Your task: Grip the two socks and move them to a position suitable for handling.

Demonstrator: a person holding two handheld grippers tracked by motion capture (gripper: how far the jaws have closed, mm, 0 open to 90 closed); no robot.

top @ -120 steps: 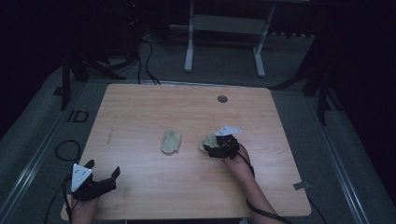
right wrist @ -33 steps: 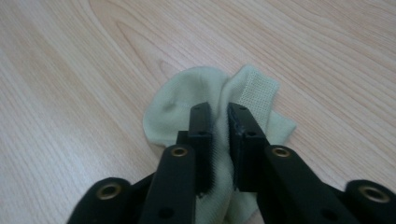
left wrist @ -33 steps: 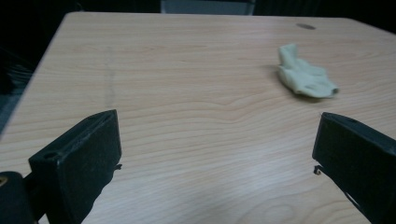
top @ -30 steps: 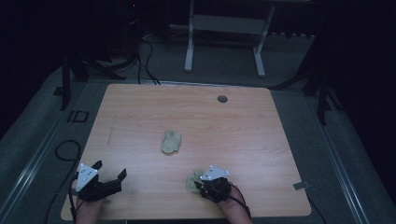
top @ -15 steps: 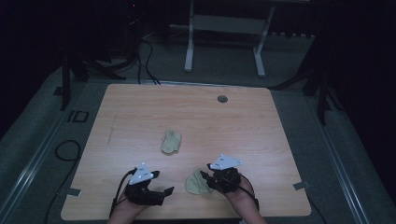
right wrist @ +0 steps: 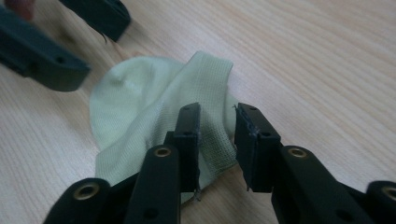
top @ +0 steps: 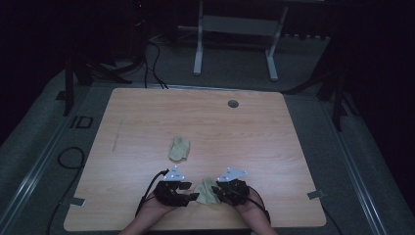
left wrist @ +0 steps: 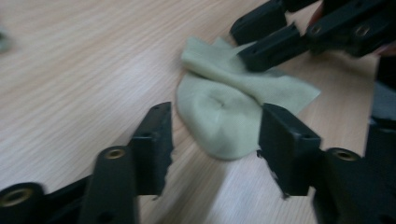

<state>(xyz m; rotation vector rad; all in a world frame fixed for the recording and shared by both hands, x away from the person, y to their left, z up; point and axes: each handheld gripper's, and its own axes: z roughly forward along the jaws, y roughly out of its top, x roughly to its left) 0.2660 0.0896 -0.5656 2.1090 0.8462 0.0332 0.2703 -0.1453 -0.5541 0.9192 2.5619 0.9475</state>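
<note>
A pale green sock [top: 207,192] lies crumpled near the table's front edge, between my two grippers. My right gripper [top: 222,192] comes at it from the right. Its jaws have just been closing and pinch a fold at the sock's ribbed cuff [right wrist: 217,135]. My left gripper [top: 190,195] comes at it from the left. Its jaws have just been closing too and stand open astride the sock's rounded toe end [left wrist: 219,121], with the pads [left wrist: 156,140] clear of the cloth. A second pale green sock [top: 179,149] lies alone at the middle of the table.
The wooden table [top: 147,122] has a round cable hole [top: 233,104] at the back. A cable [top: 147,196] trails from the left gripper toward the front edge. A white metal frame [top: 235,29] stands on the floor behind the table.
The left gripper has swept right from the front left corner to the sock, its jaws narrowing. Earlier the right gripper pulled this sock from mid-table to the front edge.
</note>
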